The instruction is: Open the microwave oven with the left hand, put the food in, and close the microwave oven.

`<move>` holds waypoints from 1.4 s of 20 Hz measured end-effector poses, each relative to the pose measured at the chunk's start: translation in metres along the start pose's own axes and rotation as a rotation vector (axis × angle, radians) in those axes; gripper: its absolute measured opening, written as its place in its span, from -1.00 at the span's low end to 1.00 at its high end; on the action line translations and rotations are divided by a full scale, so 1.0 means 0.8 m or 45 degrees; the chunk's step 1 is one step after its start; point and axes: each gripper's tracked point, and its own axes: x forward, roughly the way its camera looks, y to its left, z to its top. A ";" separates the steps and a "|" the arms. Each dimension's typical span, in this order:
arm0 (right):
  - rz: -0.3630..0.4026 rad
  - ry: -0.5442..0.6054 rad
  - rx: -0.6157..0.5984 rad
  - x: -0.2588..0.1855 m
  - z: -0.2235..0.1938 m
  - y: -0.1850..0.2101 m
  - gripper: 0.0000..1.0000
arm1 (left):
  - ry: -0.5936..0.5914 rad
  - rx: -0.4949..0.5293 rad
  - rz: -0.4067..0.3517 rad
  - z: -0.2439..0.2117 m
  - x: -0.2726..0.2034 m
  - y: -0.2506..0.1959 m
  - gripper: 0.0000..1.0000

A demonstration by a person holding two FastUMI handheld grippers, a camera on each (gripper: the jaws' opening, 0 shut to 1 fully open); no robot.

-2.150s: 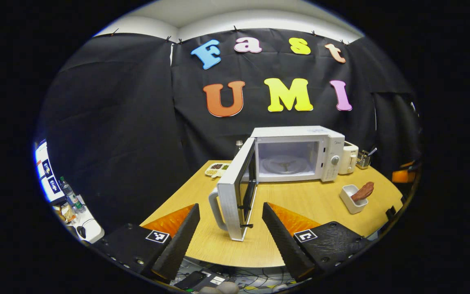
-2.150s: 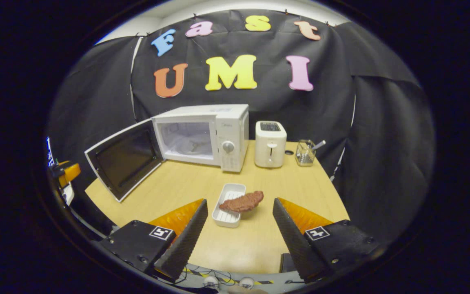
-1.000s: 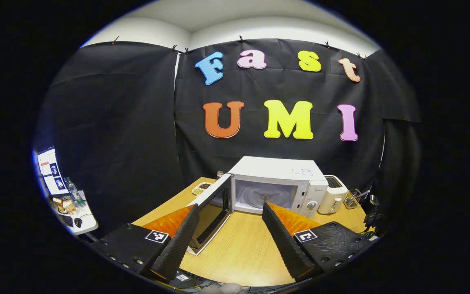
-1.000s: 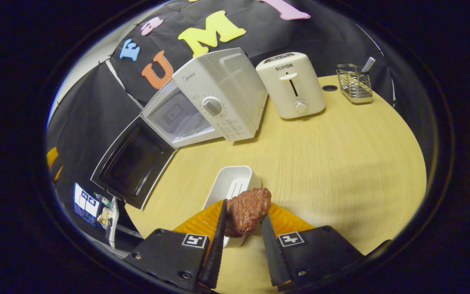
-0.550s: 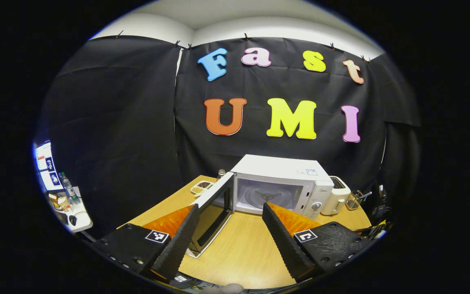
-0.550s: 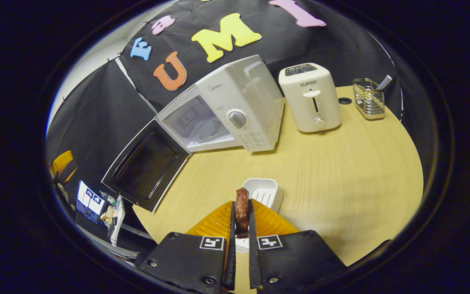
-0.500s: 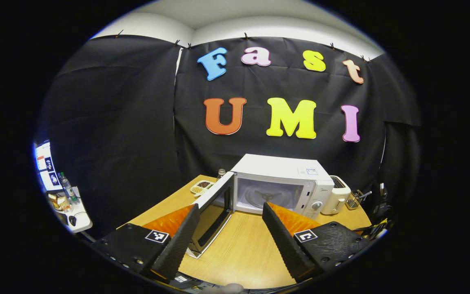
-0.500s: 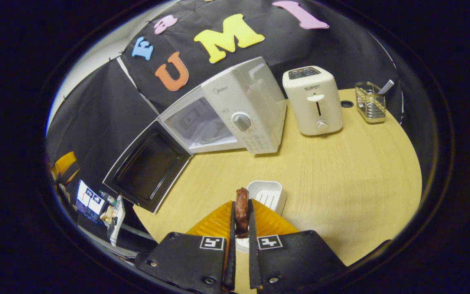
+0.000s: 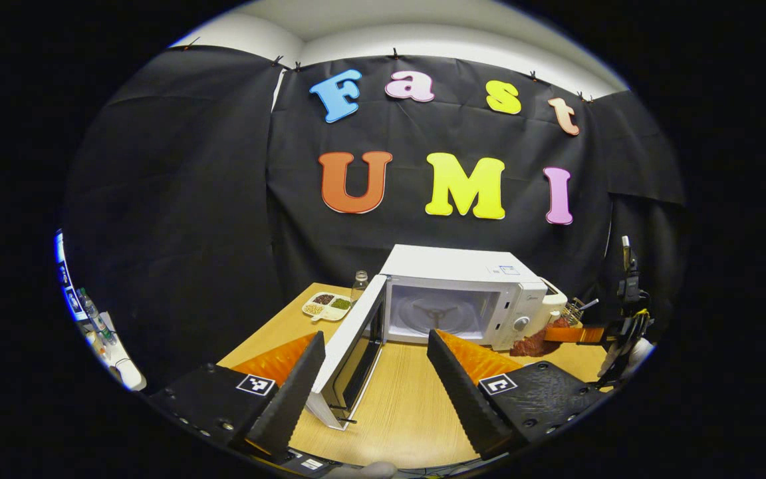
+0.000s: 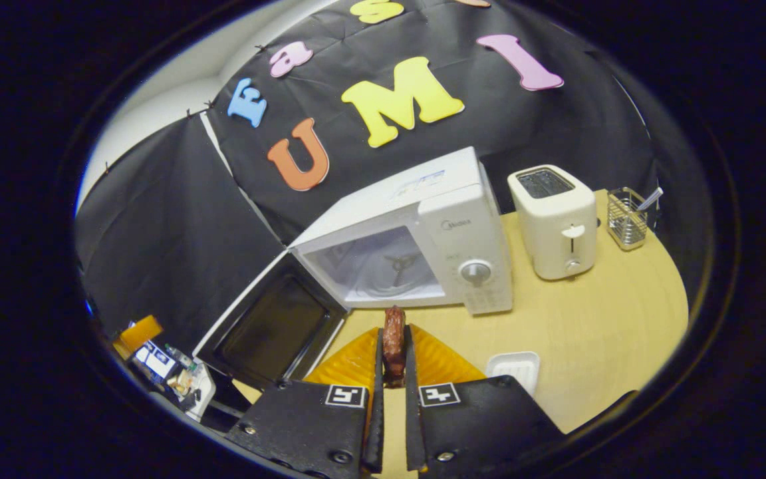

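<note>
Brown steak [image 10: 393, 340], pinched between the right gripper [image 10: 393, 379]'s fingers, had risen from the white dish [image 10: 514, 366] toward the open microwave [image 10: 416, 256], while the left gripper [image 9: 375, 372], jaws spread, saw it arriving beside the toaster [image 9: 554, 295].

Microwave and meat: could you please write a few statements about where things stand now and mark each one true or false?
1. The microwave door is open. True.
2. The right gripper is shut on the meat. True.
3. The meat lies in the white dish. False: it is held above the table, apart from the dish.
4. The left gripper holds the door handle. False: its fingers stand apart, holding nothing.
5. The toaster stands beside the microwave. True.
</note>
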 end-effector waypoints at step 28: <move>-0.343 -0.649 0.813 0.376 -0.002 0.003 -0.61 | 0.138 0.116 -0.040 -0.056 0.048 0.102 0.89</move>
